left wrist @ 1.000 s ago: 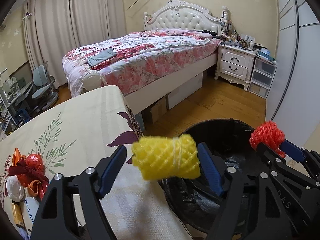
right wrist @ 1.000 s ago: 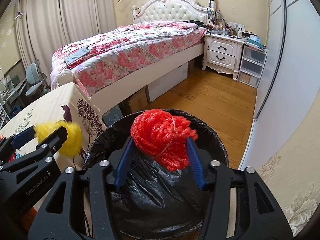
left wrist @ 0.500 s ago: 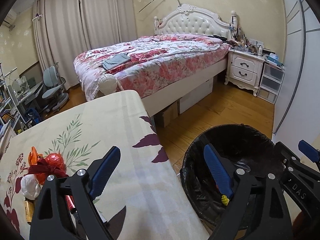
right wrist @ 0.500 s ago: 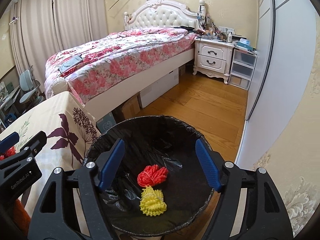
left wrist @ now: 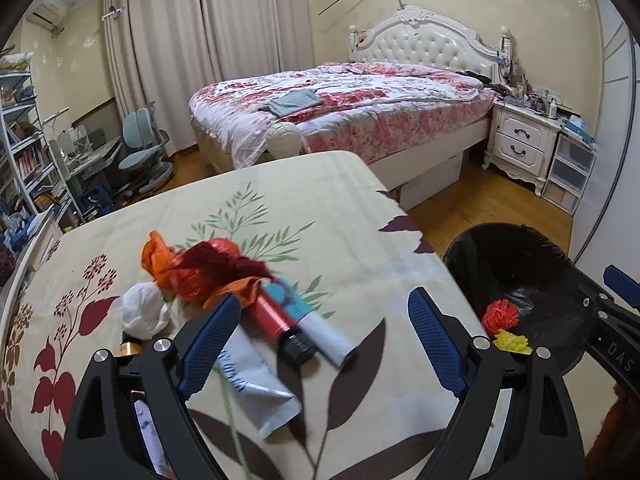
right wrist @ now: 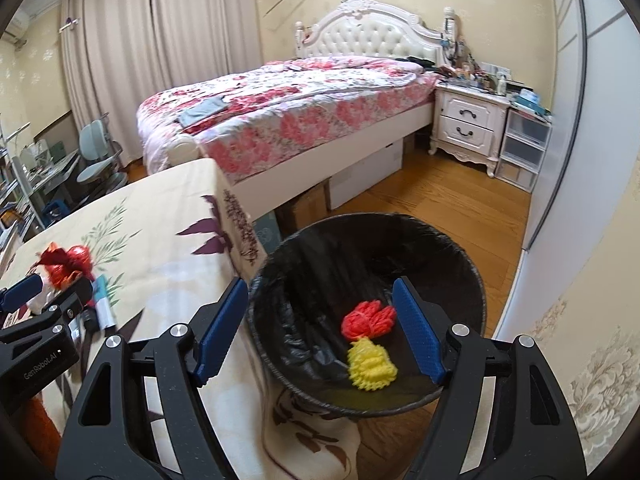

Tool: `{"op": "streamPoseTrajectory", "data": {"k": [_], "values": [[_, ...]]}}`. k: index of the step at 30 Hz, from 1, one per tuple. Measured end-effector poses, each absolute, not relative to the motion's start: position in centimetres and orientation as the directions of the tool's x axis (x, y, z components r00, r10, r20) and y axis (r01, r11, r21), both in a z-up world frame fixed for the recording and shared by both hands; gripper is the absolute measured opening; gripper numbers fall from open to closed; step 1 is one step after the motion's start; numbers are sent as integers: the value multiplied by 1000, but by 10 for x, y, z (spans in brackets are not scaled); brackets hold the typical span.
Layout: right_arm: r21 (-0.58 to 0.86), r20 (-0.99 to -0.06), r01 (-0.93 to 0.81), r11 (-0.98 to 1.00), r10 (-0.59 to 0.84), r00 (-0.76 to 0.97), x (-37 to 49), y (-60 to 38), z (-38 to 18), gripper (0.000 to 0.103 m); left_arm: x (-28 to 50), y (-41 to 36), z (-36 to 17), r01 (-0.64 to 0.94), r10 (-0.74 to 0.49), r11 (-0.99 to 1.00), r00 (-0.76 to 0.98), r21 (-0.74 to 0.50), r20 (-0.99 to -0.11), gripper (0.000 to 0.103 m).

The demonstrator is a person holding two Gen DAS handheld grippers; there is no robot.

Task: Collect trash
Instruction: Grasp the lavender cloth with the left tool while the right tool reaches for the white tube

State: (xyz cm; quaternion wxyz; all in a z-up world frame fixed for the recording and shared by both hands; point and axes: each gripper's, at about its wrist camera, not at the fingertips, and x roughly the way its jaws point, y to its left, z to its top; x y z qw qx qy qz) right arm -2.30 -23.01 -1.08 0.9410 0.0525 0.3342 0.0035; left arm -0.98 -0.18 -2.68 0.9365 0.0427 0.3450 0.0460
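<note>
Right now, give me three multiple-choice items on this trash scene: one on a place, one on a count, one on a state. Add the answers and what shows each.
1. Where does the yellow foam net wad lie?
A. On the floral tablecloth
B. Inside the black-lined round trash bin
C. On the bed

2. How many foam net wads are in the bin?
A. One
B. Two
C. Four

3. What is between the blue pads of the left gripper?
A. Nothing gripped
B. The yellow wad
C. A red cylindrical tube

Answers:
1 B: the right wrist view shows it on the black liner, just below the red foam net wad.
2 B: only the red one and the yellow one lie there.
3 A: its jaws stand wide above the floral tablecloth, pressing on nothing; the red cylindrical tube lies on the cloth beyond.
</note>
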Motion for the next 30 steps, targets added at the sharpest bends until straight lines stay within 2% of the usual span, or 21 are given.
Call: {"op": "streamPoseTrajectory", "data": {"k": [13, 24, 27, 29, 30], "values": [[92, -626, -142, 986, 169, 762, -49, -155, -2, 73, -66, 82, -36, -228, 248, 966, 700, 120, -670, 85], [80, -641, -217, 973, 217, 736, -68, -119, -9, 73, -87, 113, -61, -253, 254, 961, 645, 112, -720, 85], [79, -646, -227, 971, 224, 730, -69, -114, -11, 73, -87, 116, -67, -245, 239, 964, 632, 103, -737, 79], [81, -649, -233, 969, 228, 726, -70, -112, -12, 73, -85, 117, -72, -238, 232, 966, 616, 103, -753, 64], [81, -649, -235, 969, 230, 725, -70, -111, -13, 73, -85, 117, -74, -233, 223, 968, 615, 96, -756, 62]]}}
